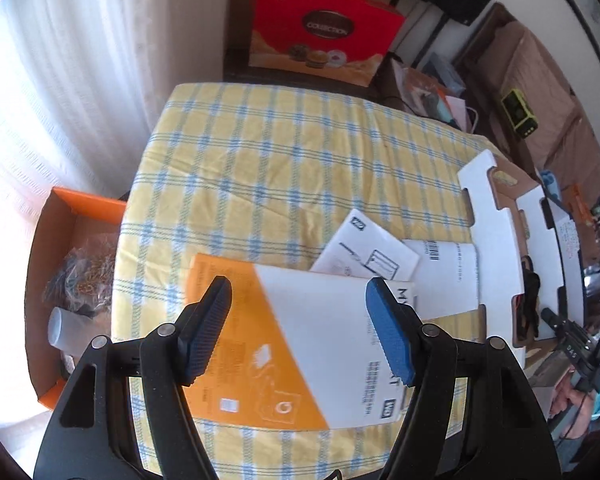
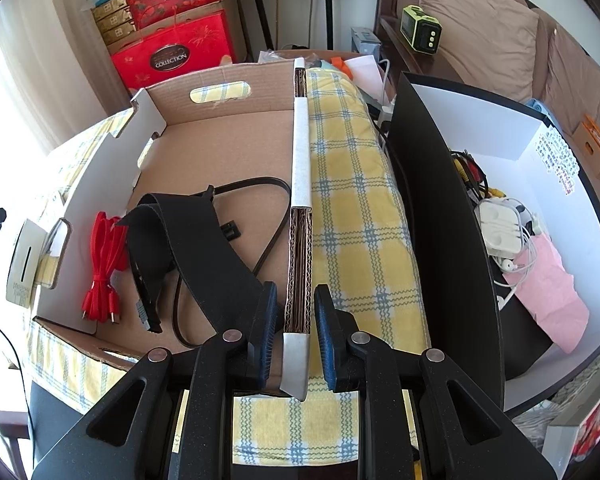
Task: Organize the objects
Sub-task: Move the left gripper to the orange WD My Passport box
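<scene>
My left gripper (image 1: 298, 330) is open and empty, hovering above an orange-and-white booklet (image 1: 284, 344) on the yellow checked tablecloth (image 1: 280, 152). Two more white paper leaflets (image 1: 366, 250) (image 1: 450, 276) lie just beyond it. My right gripper (image 2: 296, 334) straddles the right wall (image 2: 300, 184) of an open cardboard box (image 2: 228, 136); whether its pads touch the wall I cannot tell. Inside the box lie a red cable bundle (image 2: 104, 264), a black strap (image 2: 204, 248) and a dark cable (image 2: 260, 200). The box also shows in the left wrist view (image 1: 496, 236).
A black-and-white box (image 2: 432, 208) to the right holds white chargers (image 2: 500, 228), earphones and a pink pouch (image 2: 548, 284). An orange box (image 1: 68, 240) with a plastic cup sits left of the table. Red gift boxes (image 1: 324, 32) stand behind it.
</scene>
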Demonstrator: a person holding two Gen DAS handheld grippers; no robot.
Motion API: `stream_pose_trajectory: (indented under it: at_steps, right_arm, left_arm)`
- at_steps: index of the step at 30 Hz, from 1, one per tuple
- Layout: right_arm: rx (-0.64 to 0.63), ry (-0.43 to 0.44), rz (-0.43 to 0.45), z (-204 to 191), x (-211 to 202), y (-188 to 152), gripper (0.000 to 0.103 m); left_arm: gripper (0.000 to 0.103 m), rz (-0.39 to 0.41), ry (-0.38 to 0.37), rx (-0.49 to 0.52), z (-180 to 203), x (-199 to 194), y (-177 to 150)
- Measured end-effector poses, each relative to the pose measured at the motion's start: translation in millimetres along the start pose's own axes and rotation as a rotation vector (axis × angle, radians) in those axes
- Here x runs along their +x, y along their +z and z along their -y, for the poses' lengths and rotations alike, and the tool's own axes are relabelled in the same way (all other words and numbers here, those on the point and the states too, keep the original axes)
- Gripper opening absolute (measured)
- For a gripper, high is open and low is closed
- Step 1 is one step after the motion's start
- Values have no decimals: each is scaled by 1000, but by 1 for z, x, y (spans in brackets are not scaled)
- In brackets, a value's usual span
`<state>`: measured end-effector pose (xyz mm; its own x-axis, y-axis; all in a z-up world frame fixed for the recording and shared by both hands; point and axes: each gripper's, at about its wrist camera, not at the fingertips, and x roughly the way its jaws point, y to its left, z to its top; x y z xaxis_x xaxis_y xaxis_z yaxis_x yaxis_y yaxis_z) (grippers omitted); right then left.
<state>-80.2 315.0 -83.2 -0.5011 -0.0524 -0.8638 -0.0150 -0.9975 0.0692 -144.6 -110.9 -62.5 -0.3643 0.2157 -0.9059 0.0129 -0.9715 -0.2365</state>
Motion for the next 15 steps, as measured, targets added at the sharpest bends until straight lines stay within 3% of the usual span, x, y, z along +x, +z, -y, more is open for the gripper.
stream_pose_trajectory:
  at_steps: [3,5,15]
  right_arm:
    - [1,0,-1,0,0,0,19]
    - [-4,-3,-1,-2,0,0,19]
    - [-9,-17,-2,-5,0,0,21]
  left_arm:
    - [68,10,1,-45,-27,-6,-6]
    - [78,24,10,-61,-40,-9,-9]
    - [79,-25,-41,-82,-57,4,-24]
